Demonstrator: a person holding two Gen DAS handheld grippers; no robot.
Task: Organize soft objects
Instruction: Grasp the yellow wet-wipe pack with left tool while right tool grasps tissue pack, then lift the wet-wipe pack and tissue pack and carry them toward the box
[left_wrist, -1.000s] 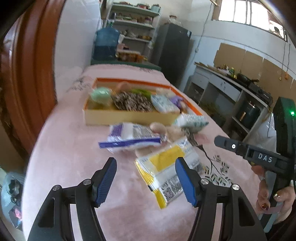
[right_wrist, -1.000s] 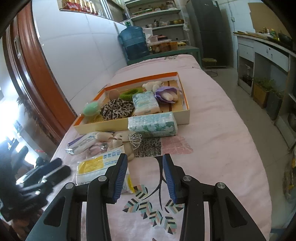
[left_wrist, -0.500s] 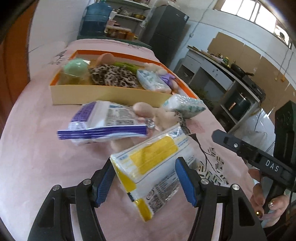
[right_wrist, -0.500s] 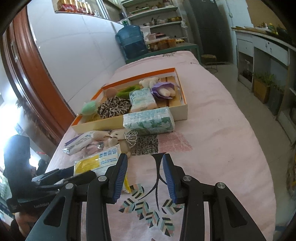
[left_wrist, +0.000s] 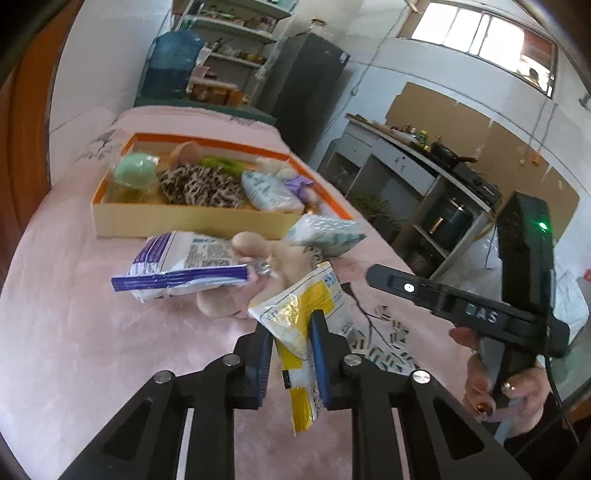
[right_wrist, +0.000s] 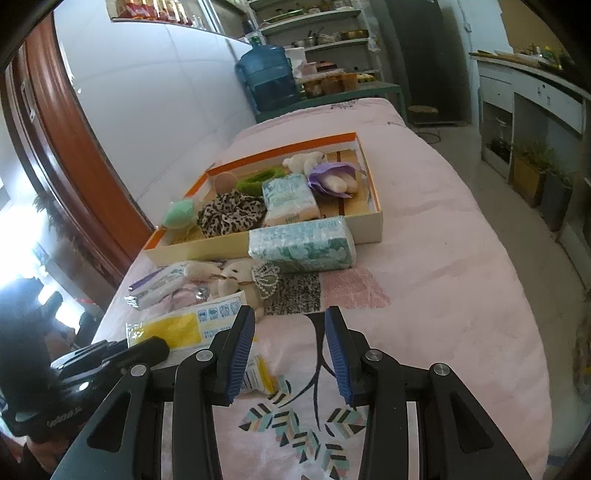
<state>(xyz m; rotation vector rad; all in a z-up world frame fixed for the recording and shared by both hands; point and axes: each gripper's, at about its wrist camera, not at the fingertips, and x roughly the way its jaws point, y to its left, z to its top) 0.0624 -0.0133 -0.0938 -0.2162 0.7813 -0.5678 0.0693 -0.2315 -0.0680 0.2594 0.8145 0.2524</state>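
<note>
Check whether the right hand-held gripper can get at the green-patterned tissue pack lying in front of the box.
Probably yes. The right hand-held gripper is open and empty, and only bare pink cloth lies between it and the tissue pack, whose near side is unobstructed.

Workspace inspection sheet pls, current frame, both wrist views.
Surface: pink blanket, patterned patch near the right gripper.
Job's things: orange-rimmed box holds leopard scrunchie, green sponge, tissue pack; outside it lie teal tissue pack, purple packet, plush toy.
Clutter: nothing seen.
Grippers: left gripper jaws shut on yellow packet; right gripper open, holding nothing.
Cables: nothing seen.
Surroundings: water jug, shelves, dark fridge, counter.
</note>
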